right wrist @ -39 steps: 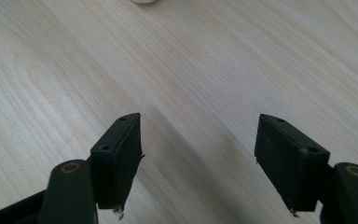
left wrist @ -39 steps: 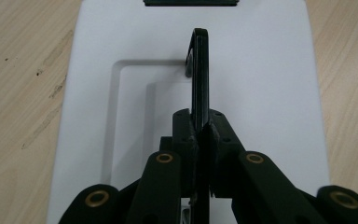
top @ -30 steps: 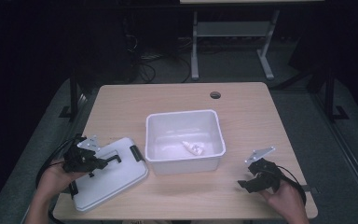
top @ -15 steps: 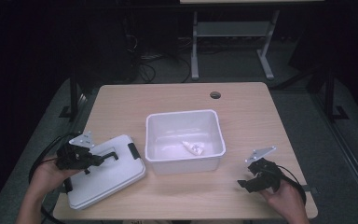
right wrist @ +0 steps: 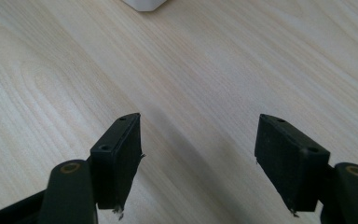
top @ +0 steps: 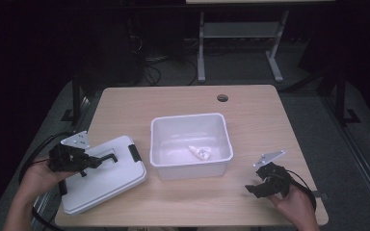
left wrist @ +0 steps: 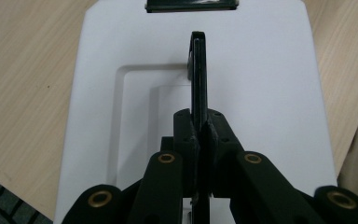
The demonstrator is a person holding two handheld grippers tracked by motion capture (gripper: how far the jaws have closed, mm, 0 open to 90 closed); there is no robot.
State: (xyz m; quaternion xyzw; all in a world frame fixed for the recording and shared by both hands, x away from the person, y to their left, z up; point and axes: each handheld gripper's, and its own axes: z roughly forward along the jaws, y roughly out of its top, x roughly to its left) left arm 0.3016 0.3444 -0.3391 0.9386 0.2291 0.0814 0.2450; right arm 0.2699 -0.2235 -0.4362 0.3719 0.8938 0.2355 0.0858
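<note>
L gripper [left wrist: 200, 133] tips behind lid handle [left wrist: 198, 70]

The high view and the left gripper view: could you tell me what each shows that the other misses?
High view alone: the open white bin holding a small white bottle, and the right gripper, open over bare table. Left gripper view alone: its jaws pressed shut on the lid's black handle. Both share the white lid and the left gripper.
</note>
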